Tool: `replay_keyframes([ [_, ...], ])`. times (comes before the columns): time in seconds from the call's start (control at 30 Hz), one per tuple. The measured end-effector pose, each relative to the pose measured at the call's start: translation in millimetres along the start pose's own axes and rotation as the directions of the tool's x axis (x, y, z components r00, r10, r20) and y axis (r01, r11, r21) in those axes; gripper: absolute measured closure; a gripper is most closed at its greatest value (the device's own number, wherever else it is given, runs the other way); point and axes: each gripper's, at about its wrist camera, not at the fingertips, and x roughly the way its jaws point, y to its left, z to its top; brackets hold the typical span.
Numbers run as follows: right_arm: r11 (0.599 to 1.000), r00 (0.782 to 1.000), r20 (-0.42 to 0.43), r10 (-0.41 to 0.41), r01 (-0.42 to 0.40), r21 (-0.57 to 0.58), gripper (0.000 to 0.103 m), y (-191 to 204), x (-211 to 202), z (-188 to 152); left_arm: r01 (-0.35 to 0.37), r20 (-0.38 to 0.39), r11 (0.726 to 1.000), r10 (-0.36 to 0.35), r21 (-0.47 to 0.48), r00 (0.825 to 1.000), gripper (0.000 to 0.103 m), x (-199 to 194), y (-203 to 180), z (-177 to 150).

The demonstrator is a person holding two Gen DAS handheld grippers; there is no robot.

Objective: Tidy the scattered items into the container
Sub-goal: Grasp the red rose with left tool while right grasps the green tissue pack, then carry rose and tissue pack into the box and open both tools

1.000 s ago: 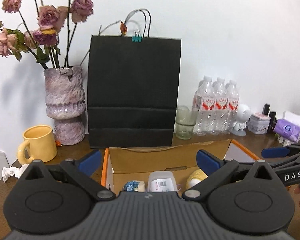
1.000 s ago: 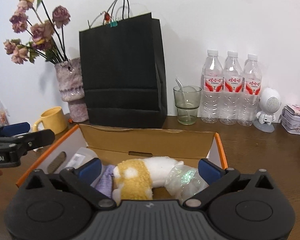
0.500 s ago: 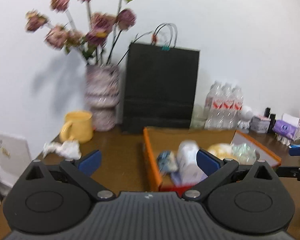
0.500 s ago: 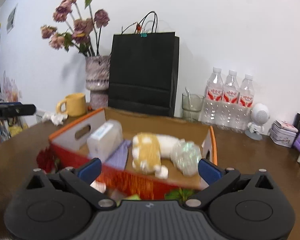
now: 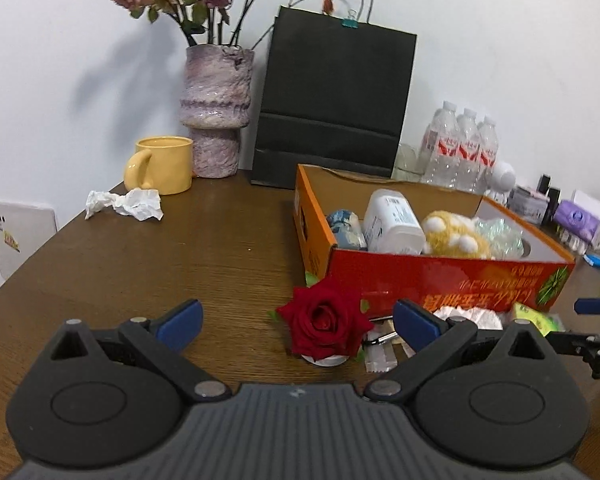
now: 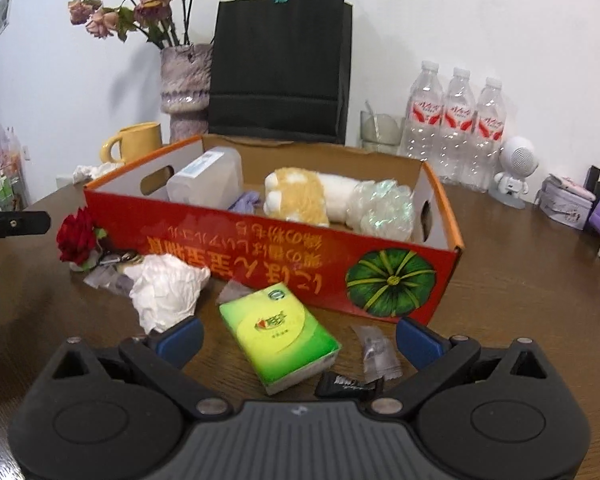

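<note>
An open red and orange cardboard box [image 6: 448, 216] [image 5: 312, 216] holds a white bottle [image 5: 392, 220], a yellow and white plush [image 6: 300, 196] and a clear wrap ball [image 6: 384, 208]. In front of it lie a red rose [image 5: 324, 320] [image 6: 76, 236], crumpled white paper [image 6: 164, 292], a green tissue pack [image 6: 280, 332] and small wrappers [image 6: 376, 348]. My left gripper [image 5: 296, 318] is open and empty, with the rose between its fingers. My right gripper [image 6: 298, 338] is open and empty around the tissue pack.
A black paper bag [image 5: 336, 104], a vase of dried roses [image 5: 216, 112], a yellow mug [image 5: 164, 164] and water bottles [image 6: 452, 120] stand behind the box. Another crumpled paper [image 5: 128, 204] lies near the mug. Small items [image 6: 568, 200] line the right edge.
Both grippers have pulled back and down from over the box to the table in front of it. The scattered items in front of the box have come into view.
</note>
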Motion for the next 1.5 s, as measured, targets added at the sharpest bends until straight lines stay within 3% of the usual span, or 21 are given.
replay_keyframes([
  [0.23, 0.998, 1.0, 0.005, 0.001, 0.0, -0.063, 0.012, 11, 16, 1, -0.004, -0.015, 0.997, 0.005, 0.075, 1.0, 0.0, 24, -14, -1],
  [0.37, 0.998, 0.999, -0.028, 0.022, -0.024, -0.054, 0.02, 9, 26, 3, -0.026, -0.059, 0.998, 0.03, 0.062, 0.998, 0.0, 36, -15, 1],
  [0.43, 0.999, 0.998, -0.049, 0.038, -0.04, -0.036, 0.031, 7, 30, 3, -0.008, -0.079, 0.999, 0.011, 0.033, 0.997, 0.002, 39, -11, 1],
  [0.53, 0.998, 0.997, -0.056, 0.055, -0.055, -0.011, 0.038, 4, 31, 2, 0.023, -0.124, 1.0, -0.024, -0.012, 0.992, 0.022, 45, -4, 1],
  [0.6, 0.998, 0.997, -0.054, 0.058, -0.059, -0.009, 0.044, 4, 30, 1, 0.05, -0.143, 0.998, -0.055, -0.043, 0.988, 0.052, 47, 1, -1],
  [0.73, 0.998, 0.997, -0.045, 0.062, -0.062, -0.017, 0.057, 6, 24, -1, 0.036, -0.132, 0.998, -0.041, -0.045, 0.99, 0.053, 40, 3, -4],
  [1.0, 0.998, 0.998, 0.007, 0.065, -0.065, -0.024, 0.057, 8, 10, -1, 0.03, -0.107, 0.998, -0.036, -0.058, 0.994, 0.053, 32, 7, -4],
  [1.17, 0.997, 0.996, 0.049, 0.076, -0.076, -0.007, 0.057, 6, -5, 1, 0.021, -0.047, 0.998, -0.025, -0.064, 0.999, 0.053, 13, 6, -1],
  [1.33, 0.996, 0.981, 0.179, 0.081, -0.084, 0.006, 0.057, 1, -36, 17, 0.047, 0.069, 0.994, -0.041, -0.1, 0.997, 0.053, -16, 8, 26],
  [1.5, 0.998, 0.971, 0.231, 0.058, -0.059, -0.003, 0.057, -10, -44, 57, 0.116, 0.095, 0.992, -0.111, -0.041, 0.989, 0.053, -9, -11, 69],
])
